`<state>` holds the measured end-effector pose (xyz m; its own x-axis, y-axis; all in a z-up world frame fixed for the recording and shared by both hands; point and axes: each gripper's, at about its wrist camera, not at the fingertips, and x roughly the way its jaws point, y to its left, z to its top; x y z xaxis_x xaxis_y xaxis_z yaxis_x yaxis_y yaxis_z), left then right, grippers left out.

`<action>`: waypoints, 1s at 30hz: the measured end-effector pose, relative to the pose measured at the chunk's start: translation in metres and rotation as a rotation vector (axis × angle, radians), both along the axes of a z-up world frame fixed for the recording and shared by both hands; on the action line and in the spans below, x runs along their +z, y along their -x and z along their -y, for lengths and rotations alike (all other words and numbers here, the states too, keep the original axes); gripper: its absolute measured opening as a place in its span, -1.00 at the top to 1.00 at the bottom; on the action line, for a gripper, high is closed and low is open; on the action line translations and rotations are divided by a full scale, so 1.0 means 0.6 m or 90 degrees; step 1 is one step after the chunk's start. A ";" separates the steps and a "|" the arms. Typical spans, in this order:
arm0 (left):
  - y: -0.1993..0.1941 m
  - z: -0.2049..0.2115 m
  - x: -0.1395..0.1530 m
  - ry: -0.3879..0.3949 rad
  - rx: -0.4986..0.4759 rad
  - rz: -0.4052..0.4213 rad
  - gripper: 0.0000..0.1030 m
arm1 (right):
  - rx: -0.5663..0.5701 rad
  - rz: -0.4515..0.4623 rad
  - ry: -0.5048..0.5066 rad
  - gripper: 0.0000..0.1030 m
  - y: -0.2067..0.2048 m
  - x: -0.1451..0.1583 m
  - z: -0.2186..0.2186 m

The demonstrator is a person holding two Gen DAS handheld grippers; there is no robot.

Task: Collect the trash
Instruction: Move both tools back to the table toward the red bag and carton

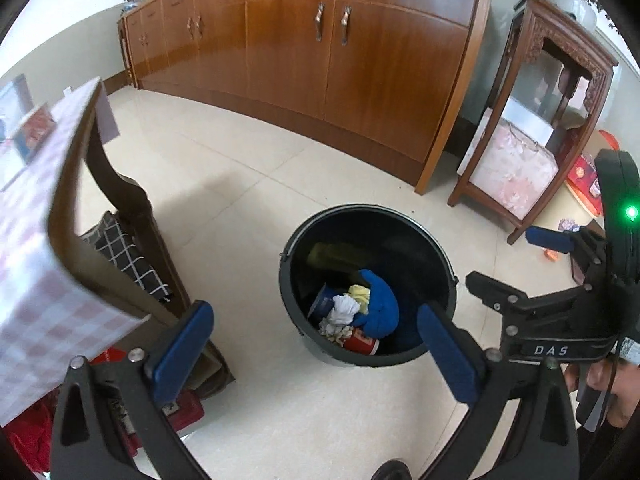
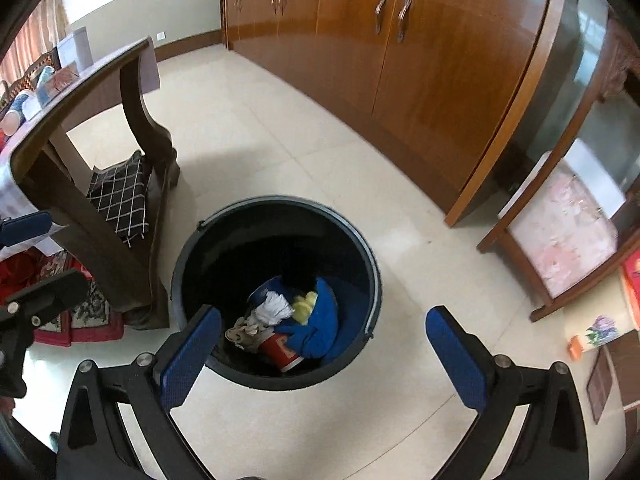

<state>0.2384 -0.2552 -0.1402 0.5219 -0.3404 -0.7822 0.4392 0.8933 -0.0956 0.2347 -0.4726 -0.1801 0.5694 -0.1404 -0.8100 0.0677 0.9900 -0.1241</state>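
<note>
A black bucket [image 1: 360, 209] [image 2: 276, 201] stands on the tiled floor and holds trash: a blue cloth [image 1: 380, 304] [image 2: 320, 328], crumpled white paper [image 1: 346, 308] [image 2: 274, 306], a red cup [image 1: 362, 342] [image 2: 282, 354] and something yellow [image 1: 360, 292]. My left gripper [image 1: 316, 352] hangs open above the bucket's near side, with nothing between its blue pads [image 1: 184, 344]. My right gripper [image 2: 324, 356] is open too, over the bucket's near rim, and empty. Each gripper also shows in the other's view: the right gripper [image 1: 504, 258] at the right edge, the left gripper [image 2: 40, 260] at the left edge.
A table with a pink checked cloth [image 1: 32, 280] stands left of the bucket, with a black checked cushion [image 1: 128, 256] under it. A long wooden sideboard [image 1: 320, 48] runs along the back. A carved side stand [image 1: 552, 100] and small floor items [image 2: 600, 332] lie to the right.
</note>
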 end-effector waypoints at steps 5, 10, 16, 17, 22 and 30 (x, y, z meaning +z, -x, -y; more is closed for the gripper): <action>0.025 -0.033 0.033 -0.012 0.027 0.036 -0.99 | 0.000 0.033 -0.002 -1.00 0.028 0.040 -0.021; 0.043 -0.069 0.060 -0.001 0.059 0.053 -0.99 | 0.023 0.067 0.002 -1.00 0.046 0.078 -0.057; 0.058 -0.125 0.088 0.007 0.106 0.073 -0.99 | 0.064 0.108 -0.001 -1.00 0.050 0.121 -0.118; 0.061 -0.138 0.094 0.008 0.116 0.079 -0.99 | 0.070 0.114 -0.003 -1.00 0.050 0.127 -0.126; 0.075 -0.204 0.123 0.006 0.176 0.103 -0.99 | 0.102 0.148 -0.028 -1.00 0.048 0.169 -0.185; 0.102 -0.330 0.159 0.018 0.281 0.150 -0.99 | 0.187 0.174 -0.077 -1.00 0.036 0.209 -0.298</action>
<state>0.1772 -0.0570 -0.0445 0.7825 -0.0666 -0.6191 0.0322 0.9973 -0.0666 0.2130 -0.2936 -0.0547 0.7672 0.1474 -0.6242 -0.2061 0.9783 -0.0223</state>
